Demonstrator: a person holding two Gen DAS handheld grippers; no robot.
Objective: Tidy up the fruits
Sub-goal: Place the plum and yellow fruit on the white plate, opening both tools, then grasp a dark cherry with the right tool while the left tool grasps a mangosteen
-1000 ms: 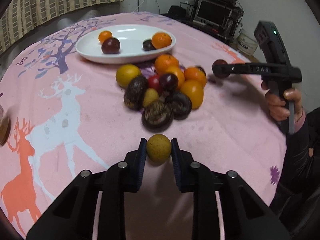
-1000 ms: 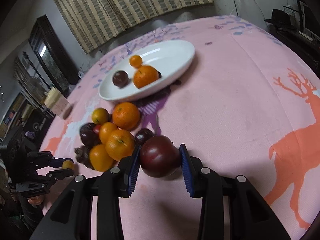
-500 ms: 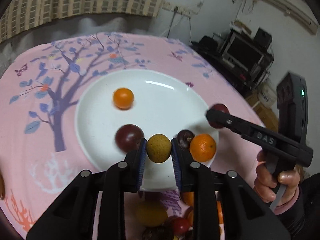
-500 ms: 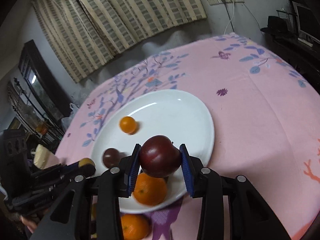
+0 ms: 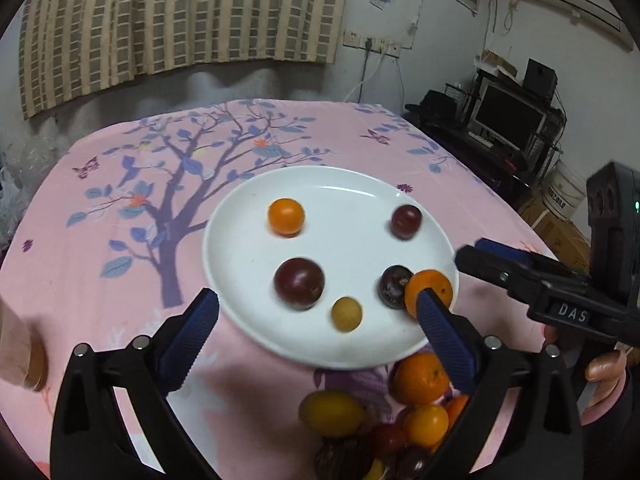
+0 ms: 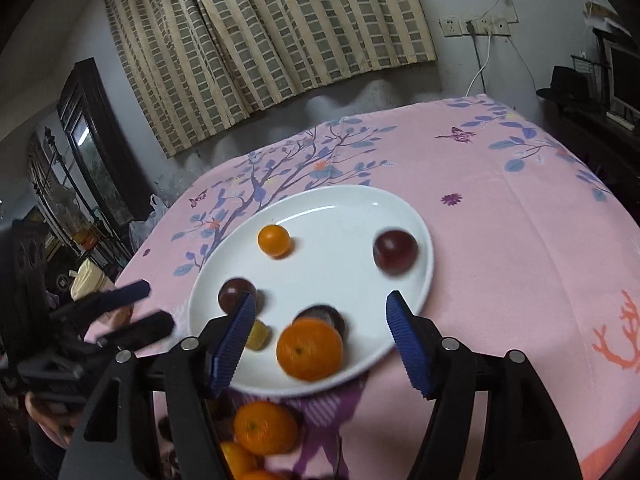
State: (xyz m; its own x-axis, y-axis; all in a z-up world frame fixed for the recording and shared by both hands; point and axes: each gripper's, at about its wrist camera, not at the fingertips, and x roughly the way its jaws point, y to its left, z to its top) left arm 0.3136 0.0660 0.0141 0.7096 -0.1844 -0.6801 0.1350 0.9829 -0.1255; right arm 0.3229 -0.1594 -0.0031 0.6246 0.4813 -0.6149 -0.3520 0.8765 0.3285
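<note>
A white plate (image 5: 352, 184) (image 6: 320, 376) lies on the pink tablecloth. It holds a small orange (image 5: 285, 216), a large dark plum (image 5: 299, 283), a small yellow-brown fruit (image 5: 346, 313), a dark fruit (image 5: 393, 286), an orange (image 5: 434, 286) (image 6: 310, 348) and a dark red plum (image 5: 406, 221) (image 6: 395, 255). My left gripper (image 5: 320, 320) is open and empty above the plate's near edge. My right gripper (image 6: 320, 336) is open and empty over the plate; it also shows in the left wrist view (image 5: 492, 256).
A pile of oranges, yellow and dark fruits (image 5: 400, 412) (image 6: 264, 428) lies just in front of the plate. A pale object (image 5: 20, 344) stands at the left table edge. A monitor and shelves (image 5: 516, 116) stand beyond the table at right.
Both grippers have opened. The yellow-brown fruit left my left gripper and lies on the plate. The dark red plum left my right gripper and lies on the plate's far right.
</note>
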